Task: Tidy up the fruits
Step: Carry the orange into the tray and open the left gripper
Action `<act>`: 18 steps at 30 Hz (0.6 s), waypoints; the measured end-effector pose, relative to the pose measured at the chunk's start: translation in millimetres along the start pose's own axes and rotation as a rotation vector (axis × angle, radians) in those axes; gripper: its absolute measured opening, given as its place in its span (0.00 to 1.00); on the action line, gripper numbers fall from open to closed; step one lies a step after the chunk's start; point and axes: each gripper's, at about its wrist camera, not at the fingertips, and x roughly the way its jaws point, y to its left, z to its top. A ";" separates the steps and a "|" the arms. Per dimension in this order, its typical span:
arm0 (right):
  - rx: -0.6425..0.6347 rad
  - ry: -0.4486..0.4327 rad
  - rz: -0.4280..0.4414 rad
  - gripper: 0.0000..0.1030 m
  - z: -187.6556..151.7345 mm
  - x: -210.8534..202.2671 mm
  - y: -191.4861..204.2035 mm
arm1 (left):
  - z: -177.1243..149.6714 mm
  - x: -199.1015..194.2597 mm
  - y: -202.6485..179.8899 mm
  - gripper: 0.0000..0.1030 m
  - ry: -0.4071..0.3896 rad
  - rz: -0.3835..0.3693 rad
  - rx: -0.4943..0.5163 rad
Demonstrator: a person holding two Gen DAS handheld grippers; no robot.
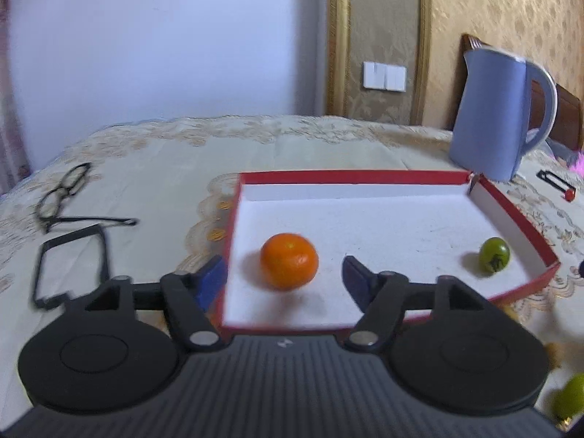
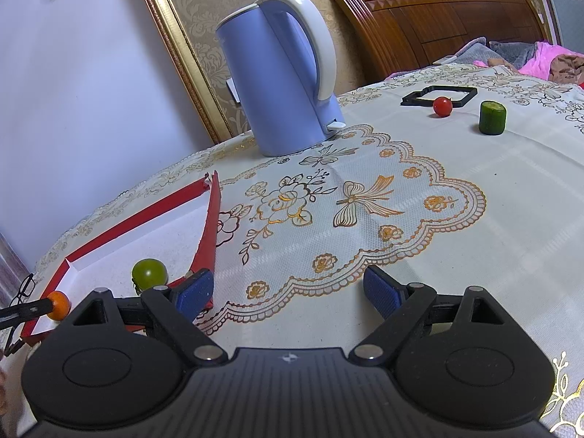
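Note:
A shallow red box with a white inside [image 1: 401, 177] lies on the table; it also shows in the right wrist view [image 2: 146, 215]. An orange [image 1: 289, 261] sits in it near the front left, and a green tomato [image 1: 494, 255] near its right wall. My left gripper [image 1: 283, 277] is open, its blue pads either side of the orange, not touching it. My right gripper [image 2: 286, 292] is open and empty over the tablecloth, right of the box. From there the green tomato [image 2: 149, 273] and the orange [image 2: 58, 304] are visible. A red cherry tomato [image 2: 442, 106] and a cucumber piece [image 2: 492, 117] lie far right.
A blue electric kettle [image 1: 491, 116] [image 2: 277, 84] stands behind the box. Black glasses [image 1: 64, 193] and a black square frame [image 1: 71, 266] lie left of the box. Another black frame [image 2: 440, 95] lies behind the red tomato. A green fruit [image 1: 569, 394] shows at the lower right edge.

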 end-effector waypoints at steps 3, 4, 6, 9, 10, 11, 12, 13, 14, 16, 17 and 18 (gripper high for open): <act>0.001 0.000 0.001 0.87 0.0 -0.1 -0.1 | -11.9 -28.8 1.2 0.73 -0.034 0.004 0.011; 0.001 0.000 0.001 0.87 0.0 -0.1 -0.1 | -15.6 -36.9 2.7 0.74 -0.034 -0.011 0.009; 0.000 0.000 0.000 0.87 0.1 -0.1 -0.1 | -25.3 -51.9 7.0 0.77 -0.033 -0.060 -0.007; -0.001 0.000 -0.001 0.87 0.1 -0.1 -0.2 | -39.5 -63.5 9.0 0.78 0.001 -0.118 -0.006; -0.003 0.001 -0.002 0.87 0.0 -0.2 -0.2 | -43.6 -65.1 7.7 0.78 0.016 -0.130 0.001; -0.003 0.001 -0.002 0.87 -0.1 -0.2 -0.1 | -47.8 -66.6 6.6 0.78 0.026 -0.135 0.007; -0.003 0.001 -0.002 0.87 -0.1 -0.2 0.0 | -52.0 -68.2 5.5 0.78 0.028 -0.134 0.013; -0.003 0.001 -0.002 0.87 -0.2 -0.2 -0.1 | -55.5 -69.0 5.0 0.79 0.030 -0.128 0.016; -0.003 0.001 -0.002 0.87 -0.1 0.2 0.0 | -58.8 -68.4 6.1 0.79 0.038 -0.116 0.009; -0.004 0.001 -0.003 0.87 -0.2 0.3 0.3 | -61.4 -64.2 8.8 0.79 0.058 -0.095 0.004; -0.005 0.002 -0.004 0.87 -0.2 0.3 0.2 | -61.7 -60.7 10.3 0.79 0.066 -0.080 0.000; -0.007 0.002 -0.005 0.87 -0.2 0.2 0.4 | -61.6 -57.6 11.3 0.79 0.073 -0.070 -0.009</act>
